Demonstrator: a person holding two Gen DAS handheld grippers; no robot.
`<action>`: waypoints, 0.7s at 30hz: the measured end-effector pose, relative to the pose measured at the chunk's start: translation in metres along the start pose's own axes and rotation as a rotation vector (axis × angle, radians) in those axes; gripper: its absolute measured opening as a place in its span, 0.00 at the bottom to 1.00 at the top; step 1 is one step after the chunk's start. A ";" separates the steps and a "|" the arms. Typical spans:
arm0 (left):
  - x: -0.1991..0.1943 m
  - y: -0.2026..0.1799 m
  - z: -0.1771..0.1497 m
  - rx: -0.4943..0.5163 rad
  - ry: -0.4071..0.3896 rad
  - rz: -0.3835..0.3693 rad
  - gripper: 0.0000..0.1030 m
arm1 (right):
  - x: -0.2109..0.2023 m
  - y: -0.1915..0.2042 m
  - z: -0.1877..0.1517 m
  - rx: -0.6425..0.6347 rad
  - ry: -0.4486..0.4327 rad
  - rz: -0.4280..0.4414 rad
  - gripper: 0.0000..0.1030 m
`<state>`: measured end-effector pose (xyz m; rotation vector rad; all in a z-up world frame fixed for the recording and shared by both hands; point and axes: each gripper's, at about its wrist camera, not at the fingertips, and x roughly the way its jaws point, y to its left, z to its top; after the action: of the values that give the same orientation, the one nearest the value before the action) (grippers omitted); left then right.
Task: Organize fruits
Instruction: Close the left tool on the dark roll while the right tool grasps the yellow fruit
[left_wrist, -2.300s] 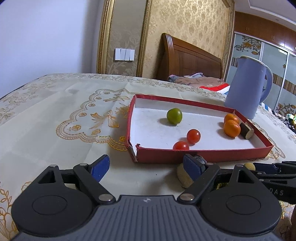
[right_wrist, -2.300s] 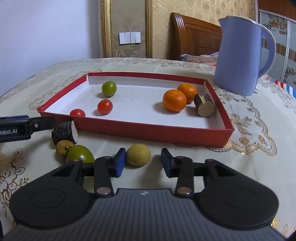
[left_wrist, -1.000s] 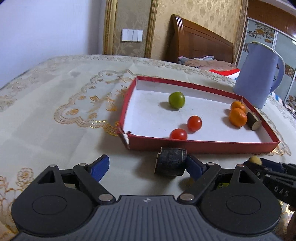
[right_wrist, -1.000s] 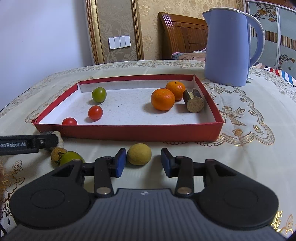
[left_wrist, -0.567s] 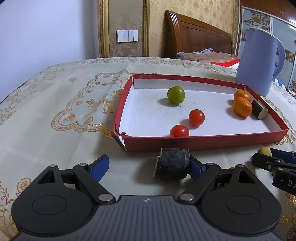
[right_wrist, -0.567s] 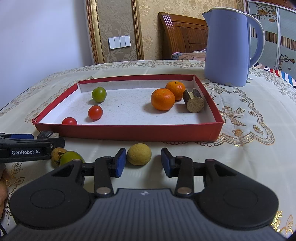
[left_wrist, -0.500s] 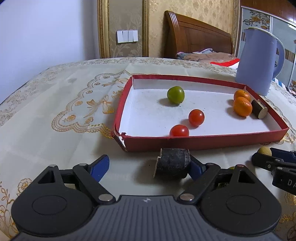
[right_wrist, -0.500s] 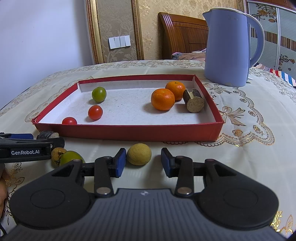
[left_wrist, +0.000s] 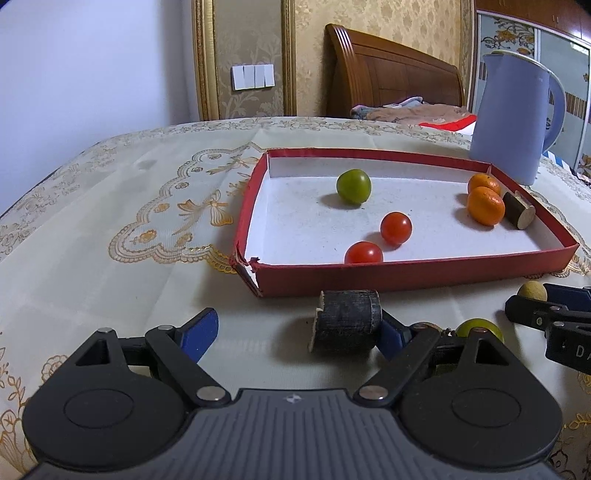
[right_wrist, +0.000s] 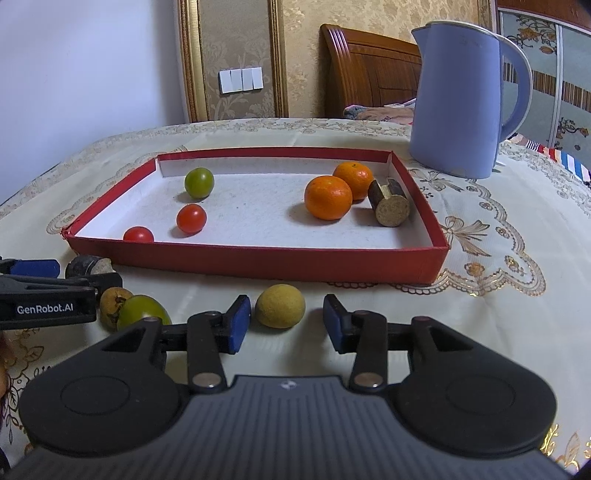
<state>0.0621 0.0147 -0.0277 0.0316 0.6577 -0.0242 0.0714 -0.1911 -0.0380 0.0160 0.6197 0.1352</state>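
A red tray (left_wrist: 406, 275) (right_wrist: 258, 264) holds a green fruit (left_wrist: 353, 186), two red tomatoes (left_wrist: 396, 228), two oranges (right_wrist: 328, 197) and a dark cut stub (right_wrist: 391, 207). My left gripper (left_wrist: 295, 330) is open wide on the tablecloth; a dark cut stub (left_wrist: 347, 320) lies against its right finger. My right gripper (right_wrist: 282, 324) is open around a yellow-brown round fruit (right_wrist: 280, 305), not touching it. A green fruit (right_wrist: 142, 312) and a small brown fruit (right_wrist: 112, 301) lie between the grippers.
A lilac kettle (right_wrist: 461, 99) stands behind the tray's right corner. The cream embroidered tablecloth (left_wrist: 110, 240) covers the table. A bed headboard (left_wrist: 391, 74) and a wall are beyond the table.
The left gripper has risen and levelled, and the dark stub has rolled from under its right finger into the open jaws. The right gripper has stayed around the yellow-brown fruit.
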 end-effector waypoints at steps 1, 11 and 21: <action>0.000 0.000 0.000 0.000 0.000 0.000 0.86 | 0.000 0.000 0.000 0.001 0.000 0.001 0.39; 0.000 0.001 0.000 -0.005 0.000 -0.006 0.85 | 0.000 0.001 0.000 -0.011 0.001 -0.007 0.39; -0.007 -0.003 -0.003 0.031 -0.022 -0.052 0.56 | 0.000 0.001 0.000 -0.002 -0.003 0.000 0.34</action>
<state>0.0546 0.0119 -0.0258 0.0434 0.6358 -0.0851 0.0712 -0.1904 -0.0376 0.0139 0.6166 0.1362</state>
